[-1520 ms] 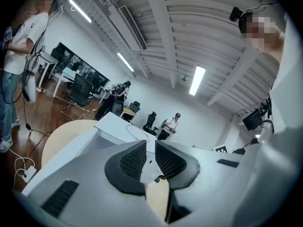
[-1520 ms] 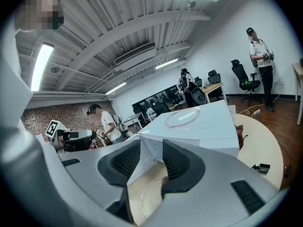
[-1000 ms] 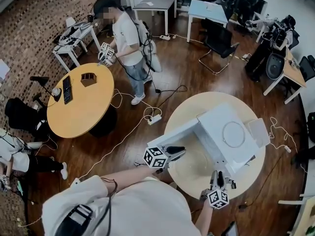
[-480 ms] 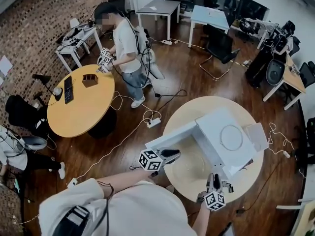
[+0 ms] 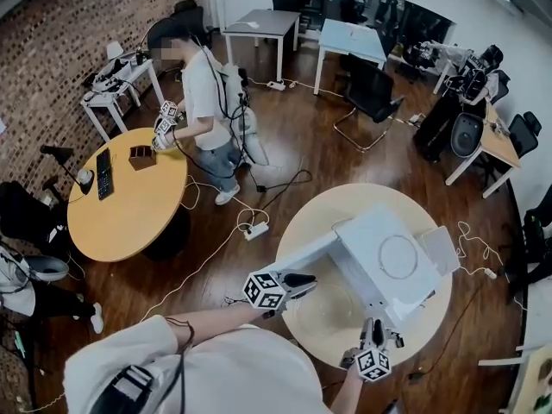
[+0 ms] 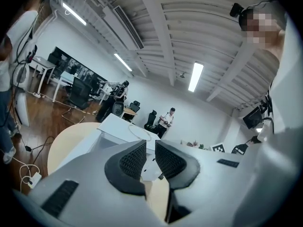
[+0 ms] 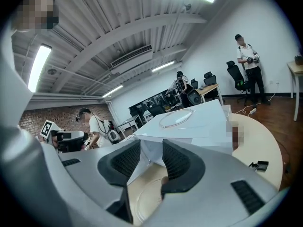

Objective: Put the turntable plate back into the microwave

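A white microwave (image 5: 388, 261) stands on the round cream table (image 5: 310, 214), its door (image 5: 297, 250) swung open to the left. A clear glass circle (image 5: 375, 259) lies on the microwave's top, also visible in the right gripper view (image 7: 176, 118). The clear turntable plate (image 7: 144, 193) lies flat on the table in front of the oven, faint in the head view (image 5: 332, 307). My left gripper (image 5: 302, 281) hovers beside the open door, jaws slightly apart and empty (image 6: 150, 159). My right gripper (image 5: 377, 330) sits at the table's near edge, open, with the plate below its jaws (image 7: 151, 162).
A white flat object (image 5: 438, 248) lies to the right of the microwave and a small black item (image 7: 259, 164) sits on the table. A person (image 5: 203, 93) with grippers stands at the orange round table (image 5: 121, 201). Cables and a power strip (image 5: 254, 228) cross the wooden floor.
The head view has shifted a little. Both grippers stay almost where they were by the microwave. The person at the orange table has moved slightly left.
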`<state>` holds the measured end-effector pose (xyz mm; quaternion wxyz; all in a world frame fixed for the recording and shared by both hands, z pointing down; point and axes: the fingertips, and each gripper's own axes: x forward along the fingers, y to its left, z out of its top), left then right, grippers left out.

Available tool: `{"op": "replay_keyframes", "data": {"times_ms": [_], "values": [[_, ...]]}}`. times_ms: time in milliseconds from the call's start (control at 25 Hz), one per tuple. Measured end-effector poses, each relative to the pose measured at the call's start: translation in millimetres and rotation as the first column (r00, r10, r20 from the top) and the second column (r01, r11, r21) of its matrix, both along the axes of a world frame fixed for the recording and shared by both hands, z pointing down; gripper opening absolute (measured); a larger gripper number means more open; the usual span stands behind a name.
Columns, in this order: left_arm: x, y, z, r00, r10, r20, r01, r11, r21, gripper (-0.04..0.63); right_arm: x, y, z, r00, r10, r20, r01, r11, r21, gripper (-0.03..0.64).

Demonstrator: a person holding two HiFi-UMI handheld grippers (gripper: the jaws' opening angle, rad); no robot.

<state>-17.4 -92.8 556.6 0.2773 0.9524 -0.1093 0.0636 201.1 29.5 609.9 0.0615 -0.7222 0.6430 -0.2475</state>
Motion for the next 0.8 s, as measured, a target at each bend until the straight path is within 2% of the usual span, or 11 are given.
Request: {"op": "replay_keyframes", "data": {"times_ms": [320, 800], "values": [[6, -11, 2, 0.996, 0.086, -0.015, -0.086, 0.996, -0.008, 0.040, -12, -1, -2, 0.998, 0.066, -0.008, -0.066, 0.998, -0.011, 0.132], [0, 0, 8, 0.991, 0.131, -0.030, -0.131, 0.991, -0.017, 0.041, -20, 19, 1, 0.992, 0.127, -0.017, -0.128, 0.992, -0.014, 0.132]]}}
